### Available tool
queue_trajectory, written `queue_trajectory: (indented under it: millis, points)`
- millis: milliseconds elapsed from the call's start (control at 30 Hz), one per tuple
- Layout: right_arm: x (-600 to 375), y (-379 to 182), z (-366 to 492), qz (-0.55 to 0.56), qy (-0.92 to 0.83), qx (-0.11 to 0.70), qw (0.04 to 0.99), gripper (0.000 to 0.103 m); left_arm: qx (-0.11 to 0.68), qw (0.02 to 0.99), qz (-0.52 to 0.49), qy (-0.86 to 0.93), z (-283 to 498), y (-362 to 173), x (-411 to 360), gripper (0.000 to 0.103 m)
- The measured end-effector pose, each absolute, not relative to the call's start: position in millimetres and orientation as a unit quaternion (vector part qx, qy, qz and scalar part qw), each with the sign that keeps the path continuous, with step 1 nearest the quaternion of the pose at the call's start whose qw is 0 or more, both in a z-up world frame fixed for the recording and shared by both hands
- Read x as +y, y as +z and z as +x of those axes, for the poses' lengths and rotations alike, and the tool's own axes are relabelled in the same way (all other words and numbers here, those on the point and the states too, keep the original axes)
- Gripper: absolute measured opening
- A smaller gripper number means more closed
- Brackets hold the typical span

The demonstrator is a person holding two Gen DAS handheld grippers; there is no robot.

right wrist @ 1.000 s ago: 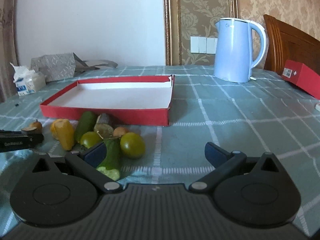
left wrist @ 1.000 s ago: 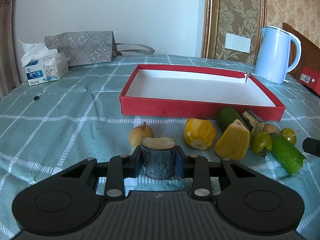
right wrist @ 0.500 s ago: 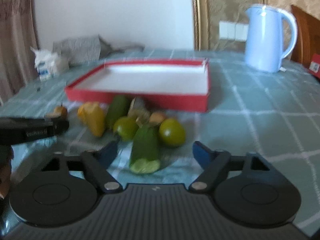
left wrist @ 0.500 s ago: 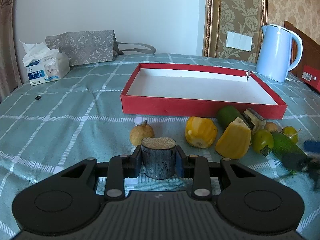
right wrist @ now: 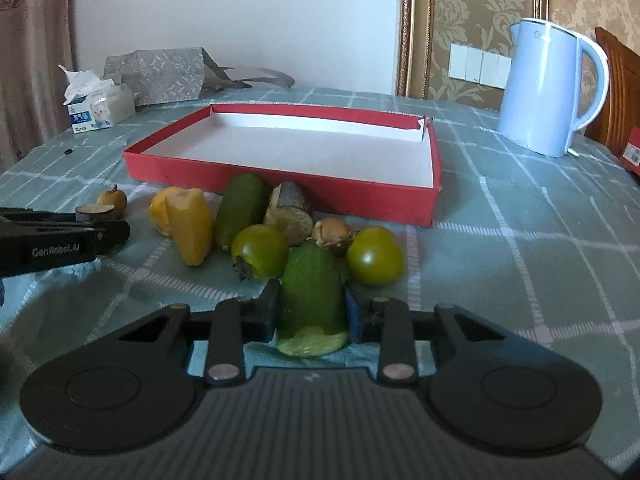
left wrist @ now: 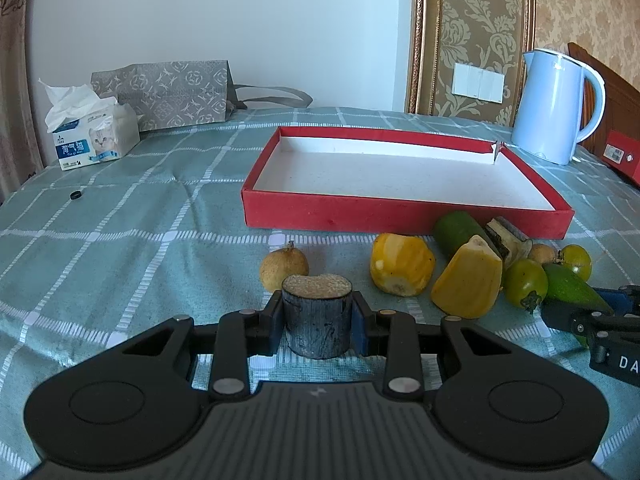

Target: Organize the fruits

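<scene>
My left gripper (left wrist: 317,322) is shut on a dark sugarcane stub (left wrist: 317,316) that rests on the tablecloth. My right gripper (right wrist: 311,310) is shut on a cut green cucumber piece (right wrist: 312,300); it shows at the right edge of the left wrist view (left wrist: 570,288). Before the empty red tray (left wrist: 400,216) lie a small brown fruit (left wrist: 284,266), two yellow pieces (left wrist: 400,264), another green piece (left wrist: 456,230), two green tomatoes (right wrist: 260,250) and a second cane stub (right wrist: 290,216).
A blue kettle (left wrist: 554,106) stands right of the tray. A tissue box (left wrist: 94,136) and a grey bag (left wrist: 168,94) are at the far left. A small black ring (left wrist: 76,195) lies on the cloth. A red box (left wrist: 622,156) is at the right edge.
My right gripper moved left onto the green cucumber piece and closed on it. My left gripper stayed still, shut on the cane stub.
</scene>
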State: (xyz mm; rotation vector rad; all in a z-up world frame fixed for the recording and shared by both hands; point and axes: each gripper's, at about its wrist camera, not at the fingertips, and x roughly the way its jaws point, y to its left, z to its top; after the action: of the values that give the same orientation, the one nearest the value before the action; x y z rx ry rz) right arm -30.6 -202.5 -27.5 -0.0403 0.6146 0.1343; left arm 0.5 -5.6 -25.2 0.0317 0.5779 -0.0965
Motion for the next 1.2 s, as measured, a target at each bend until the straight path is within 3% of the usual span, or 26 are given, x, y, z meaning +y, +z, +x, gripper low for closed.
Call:
queue_trajectory:
  millis: [433, 1200]
  points:
    - [-213, -17, -42, 0.007, 0.082, 0.294, 0.952, 0.031, 0.285, 0.957, 0.013, -0.049, 0, -25, -5, 0.033]
    - [-219, 39, -36, -0.026, 0.093, 0.209, 0.973, 0.028, 0.272, 0.96, 0.025, -0.058, 2, 0, -7, 0.033]
